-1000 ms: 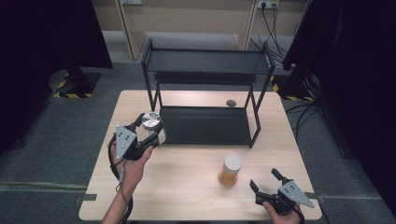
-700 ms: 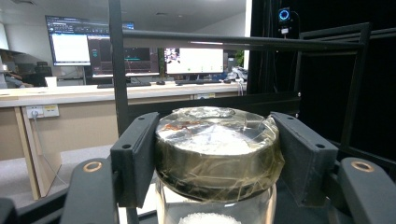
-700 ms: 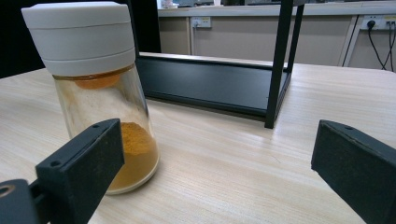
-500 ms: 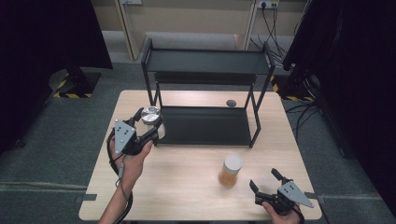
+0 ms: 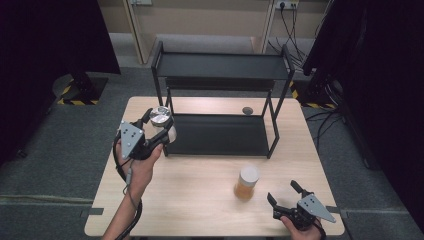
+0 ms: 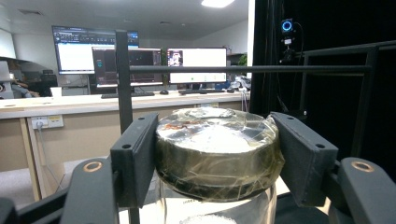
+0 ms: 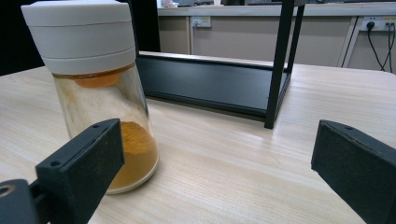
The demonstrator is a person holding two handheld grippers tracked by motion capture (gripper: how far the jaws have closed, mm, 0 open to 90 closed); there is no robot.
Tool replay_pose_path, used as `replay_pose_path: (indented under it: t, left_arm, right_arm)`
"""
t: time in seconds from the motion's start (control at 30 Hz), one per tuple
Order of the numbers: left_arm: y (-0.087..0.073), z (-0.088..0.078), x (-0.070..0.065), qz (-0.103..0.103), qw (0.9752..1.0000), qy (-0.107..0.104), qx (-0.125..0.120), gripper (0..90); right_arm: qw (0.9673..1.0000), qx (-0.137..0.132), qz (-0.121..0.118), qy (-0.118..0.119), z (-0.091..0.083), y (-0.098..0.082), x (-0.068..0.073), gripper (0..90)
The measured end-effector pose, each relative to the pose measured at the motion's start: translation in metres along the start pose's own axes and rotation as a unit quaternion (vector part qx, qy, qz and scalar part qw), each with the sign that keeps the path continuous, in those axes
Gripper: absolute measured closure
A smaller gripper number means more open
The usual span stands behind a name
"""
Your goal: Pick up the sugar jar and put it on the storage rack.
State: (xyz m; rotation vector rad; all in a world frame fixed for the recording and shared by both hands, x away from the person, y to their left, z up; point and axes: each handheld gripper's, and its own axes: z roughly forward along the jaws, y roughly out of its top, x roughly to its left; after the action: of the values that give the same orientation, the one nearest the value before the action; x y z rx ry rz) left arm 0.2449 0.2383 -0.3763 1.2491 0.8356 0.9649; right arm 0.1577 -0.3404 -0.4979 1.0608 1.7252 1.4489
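Jar carry to rack, mid-transfer; second jar waiting.

Black two-tier rack (image 5: pixel 220 100) on wooden table (image 5: pixel 200 200). Left gripper (image 5: pixel 156 126), jaws pinching the foil-wrapped lid of a glass jar (image 6: pixel 217 144), holds it raised at the rack's left post; likely next: ease it onto the lower shelf and release. Right gripper (image 5: pixel 286 194), jaws spread and empty, rests near the table's front edge, just right of the white-capped spice jar (image 5: pixel 247 183) of orange powder.
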Motion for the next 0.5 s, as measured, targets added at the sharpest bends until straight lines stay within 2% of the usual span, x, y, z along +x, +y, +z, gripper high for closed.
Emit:
replay_pose_path:
  t: [0.5]
  left_arm:
    - [0.017, 0.013, -0.001, 0.004, 0.9999, 0.002, -0.010, 35.1]
  right_arm:
    - [1.0000, -0.001, 0.000, 0.001, 0.000, 0.000, 0.000, 3.0]
